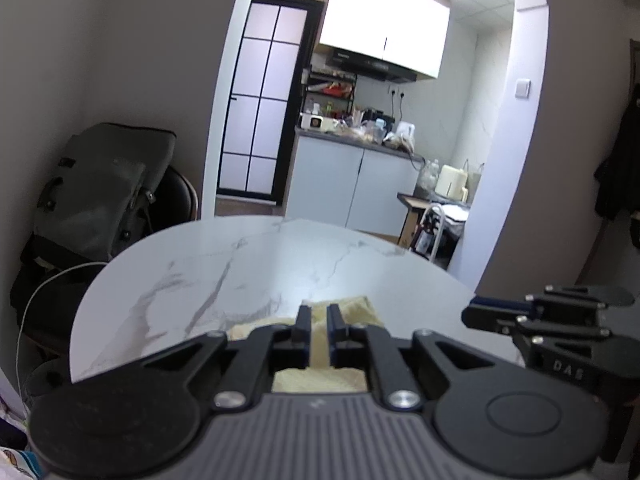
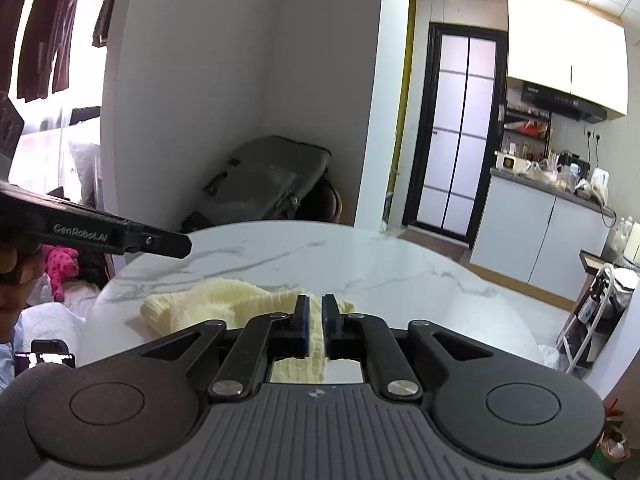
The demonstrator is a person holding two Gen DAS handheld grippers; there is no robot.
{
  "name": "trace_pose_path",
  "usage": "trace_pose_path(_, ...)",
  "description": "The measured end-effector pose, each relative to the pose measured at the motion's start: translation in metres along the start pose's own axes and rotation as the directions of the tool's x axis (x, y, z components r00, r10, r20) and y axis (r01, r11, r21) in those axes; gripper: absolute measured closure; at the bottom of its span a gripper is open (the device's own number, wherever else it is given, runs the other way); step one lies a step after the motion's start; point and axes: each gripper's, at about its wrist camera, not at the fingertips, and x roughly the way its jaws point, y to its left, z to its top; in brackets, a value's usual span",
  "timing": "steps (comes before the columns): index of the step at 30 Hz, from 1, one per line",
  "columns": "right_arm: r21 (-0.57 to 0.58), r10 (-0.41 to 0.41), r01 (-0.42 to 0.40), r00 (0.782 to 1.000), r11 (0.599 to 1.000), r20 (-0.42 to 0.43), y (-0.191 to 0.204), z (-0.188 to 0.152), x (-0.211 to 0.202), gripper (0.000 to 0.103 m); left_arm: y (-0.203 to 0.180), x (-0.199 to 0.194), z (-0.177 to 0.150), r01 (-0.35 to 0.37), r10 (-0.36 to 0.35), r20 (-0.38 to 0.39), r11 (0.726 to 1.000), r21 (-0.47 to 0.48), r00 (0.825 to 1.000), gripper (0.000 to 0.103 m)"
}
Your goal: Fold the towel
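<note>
A pale yellow towel [image 2: 216, 300] lies bunched on the round white marble table [image 2: 360, 256]. My right gripper [image 2: 316, 300] is above its right part, jaws nearly shut with a strip of towel showing in the narrow gap. My left gripper [image 1: 319, 310] is over the towel [image 1: 356, 308] in the left wrist view, jaws also close together with towel visible between them. Whether either pair of jaws really pinches the cloth I cannot tell. The left gripper's side shows in the right wrist view [image 2: 160, 240]; the right gripper's side shows at the right of the left wrist view [image 1: 540, 316].
The table [image 1: 240, 264] has a curved far edge. A grey backpack [image 1: 104, 188] sits on a dark chair by the wall behind it. A kitchen counter [image 1: 360, 144] with clutter lies beyond the arch. A pink soft toy [image 2: 60, 264] and a phone [image 2: 48, 358] are at the left.
</note>
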Motion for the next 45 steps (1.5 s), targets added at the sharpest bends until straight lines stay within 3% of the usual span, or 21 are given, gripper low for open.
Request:
trace_pose_path(1, 0.007, 0.007, -0.007, 1.0, 1.0, -0.006, -0.002, 0.0, 0.003, 0.06, 0.001, 0.002, -0.001, -0.001, 0.001, -0.007, 1.0, 0.0, 1.0, 0.091)
trace_pose_path(3, 0.037, 0.038, -0.037, 0.999, 0.999, -0.026, -0.007, -0.001, 0.012, 0.058, 0.003, 0.007, -0.004, 0.0, 0.0, -0.022, 1.0, 0.002, 1.0, 0.09)
trace_pose_path(7, 0.045, 0.077, -0.074, 0.995, 0.996, -0.071, -0.012, -0.002, 0.029, 0.058, 0.007, 0.013, -0.006, 0.001, -0.001, -0.033, 1.0, -0.001, 0.999, 0.082)
trace_pose_path(13, 0.022, 0.127, -0.125, 0.984, 0.992, -0.128, -0.013, 0.001, 0.056, 0.058, 0.012, 0.022, -0.011, 0.004, -0.004, -0.049, 1.0, -0.001, 0.999, 0.079)
trace_pose_path(17, 0.025, 0.149, -0.147, 0.974, 0.989, -0.173, -0.013, 0.003, 0.081, 0.058, 0.012, 0.026, -0.013, 0.004, -0.004, -0.051, 1.0, 0.007, 0.999, 0.068)
trace_pose_path(23, 0.092, 0.212, -0.197, 0.958, 0.976, -0.192, -0.017, 0.0, 0.095, 0.058, 0.015, 0.03, -0.013, 0.009, -0.008, -0.053, 1.0, 0.008, 0.999, 0.067)
trace_pose_path(26, 0.112, 0.232, -0.213, 0.953, 0.971, -0.195, -0.019, 0.0, 0.099, 0.058, 0.015, 0.031, -0.014, 0.011, -0.01, -0.056, 1.0, 0.015, 0.998, 0.06)
trace_pose_path(29, 0.082, 0.243, -0.231, 0.952, 0.969, -0.184, -0.016, 0.0, 0.095, 0.072, 0.015, 0.03, -0.015, 0.011, -0.01, -0.054, 1.0, 0.019, 0.999, 0.057)
trace_pose_path(31, 0.036, 0.244, -0.241, 0.953, 0.97, -0.178, -0.01, -0.001, 0.09, 0.089, 0.015, 0.03, -0.016, 0.012, -0.011, -0.05, 1.0, 0.017, 0.999, 0.055)
trace_pose_path(33, 0.024, 0.252, -0.252, 0.952, 0.967, -0.173, -0.007, 0.0, 0.087, 0.094, 0.016, 0.028, -0.017, 0.009, -0.008, -0.044, 1.0, 0.017, 0.999, 0.053)
trace_pose_path(45, -0.011, 0.316, -0.319, 0.943, 0.948, -0.101, 0.012, 0.01, 0.056, 0.096, 0.016, 0.013, -0.017, -0.015, 0.015, -0.023, 1.0, 0.006, 1.0, 0.052)
